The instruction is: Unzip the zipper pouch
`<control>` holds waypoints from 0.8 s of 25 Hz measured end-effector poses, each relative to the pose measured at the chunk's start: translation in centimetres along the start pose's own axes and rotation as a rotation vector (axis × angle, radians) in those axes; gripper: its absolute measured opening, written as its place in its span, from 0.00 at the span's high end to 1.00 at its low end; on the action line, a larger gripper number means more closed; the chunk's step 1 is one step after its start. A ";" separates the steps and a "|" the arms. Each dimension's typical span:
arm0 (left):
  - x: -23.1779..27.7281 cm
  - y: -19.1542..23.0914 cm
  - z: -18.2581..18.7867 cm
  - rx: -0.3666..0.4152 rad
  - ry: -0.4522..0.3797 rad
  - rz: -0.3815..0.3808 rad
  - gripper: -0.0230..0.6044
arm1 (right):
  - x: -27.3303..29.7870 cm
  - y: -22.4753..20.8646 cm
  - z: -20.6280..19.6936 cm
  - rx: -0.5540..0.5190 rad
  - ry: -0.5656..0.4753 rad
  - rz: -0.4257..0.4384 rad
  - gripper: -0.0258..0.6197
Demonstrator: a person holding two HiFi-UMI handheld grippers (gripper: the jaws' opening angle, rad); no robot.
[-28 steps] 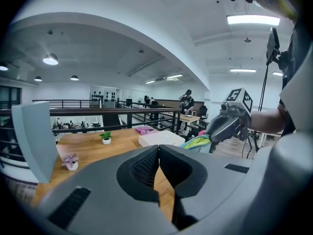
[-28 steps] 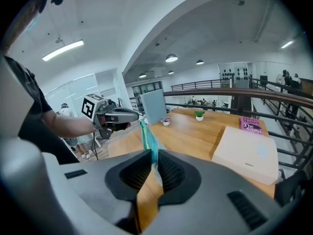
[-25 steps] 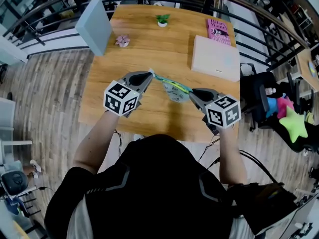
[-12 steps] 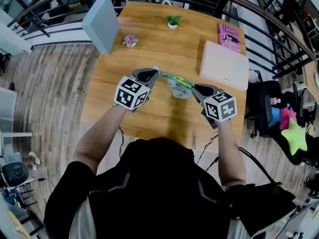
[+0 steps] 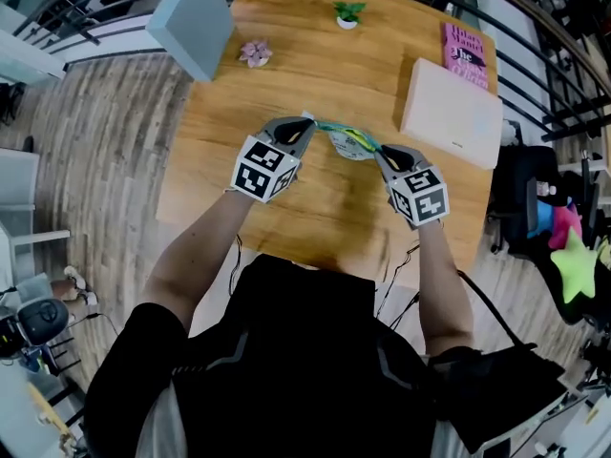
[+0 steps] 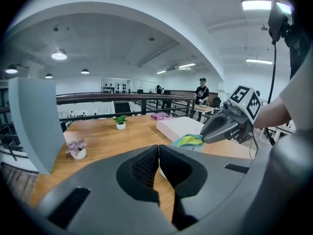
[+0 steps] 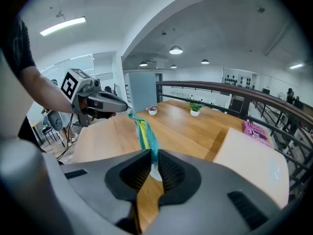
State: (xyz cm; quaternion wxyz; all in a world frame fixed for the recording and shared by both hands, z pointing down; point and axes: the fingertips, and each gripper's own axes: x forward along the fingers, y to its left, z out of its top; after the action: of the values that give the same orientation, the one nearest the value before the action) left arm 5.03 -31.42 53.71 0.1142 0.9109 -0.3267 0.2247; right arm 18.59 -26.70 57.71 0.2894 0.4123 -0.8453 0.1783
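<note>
The zipper pouch (image 5: 348, 141), pale with a teal and yellow-green edge, hangs in the air over the wooden table (image 5: 239, 151), stretched between both grippers. My left gripper (image 5: 305, 125) is shut on a thin tab at the pouch's left end; the right gripper view shows that tip (image 7: 124, 107) pinching it. My right gripper (image 5: 382, 153) is shut on the pouch's other end, with the teal edge (image 7: 144, 133) running into its jaws (image 7: 150, 155). In the left gripper view my own jaws (image 6: 157, 148) are pressed together, and the pouch (image 6: 190, 141) shows at the right gripper's tip (image 6: 204, 138).
On the table stand a white box (image 5: 452, 113), a pink book (image 5: 468, 51), a small green plant (image 5: 348, 14), a pink flower pot (image 5: 255, 53) and a grey-blue panel (image 5: 196, 17). A railing runs behind. A chair with soft toys (image 5: 568, 251) is at the right.
Both grippers have drawn a little closer together over the table, the pouch still held between them and now more bunched. The head view has shifted.
</note>
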 end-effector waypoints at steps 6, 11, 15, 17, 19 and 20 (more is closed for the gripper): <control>-0.1 -0.7 -3.9 -0.039 0.067 -0.020 0.91 | 0.9 1.5 -2.7 0.033 0.026 0.048 0.88; -0.1 -0.7 -5.7 -0.027 0.106 -0.010 0.91 | 1.4 2.3 -3.8 0.048 0.043 0.073 0.88; -0.1 -1.1 -8.7 -0.028 0.174 -0.021 0.91 | 2.4 3.6 -6.0 0.058 0.099 0.113 0.88; -0.1 -1.3 -10.7 -0.031 0.217 -0.028 0.91 | 2.9 4.5 -7.3 0.075 0.128 0.137 0.88; -0.2 -1.7 -12.6 -0.033 0.263 -0.033 0.91 | 3.4 5.3 -8.5 0.096 0.155 0.159 0.88; -0.2 -1.9 -13.5 -0.034 0.285 -0.037 0.91 | 3.7 5.7 -9.2 0.106 0.168 0.169 0.88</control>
State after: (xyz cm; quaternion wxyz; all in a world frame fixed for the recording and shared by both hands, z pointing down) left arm 1.57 -25.04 65.27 0.1789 0.8735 -0.2942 0.3442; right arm 15.38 -20.55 66.75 0.3211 0.3379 -0.8391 0.2803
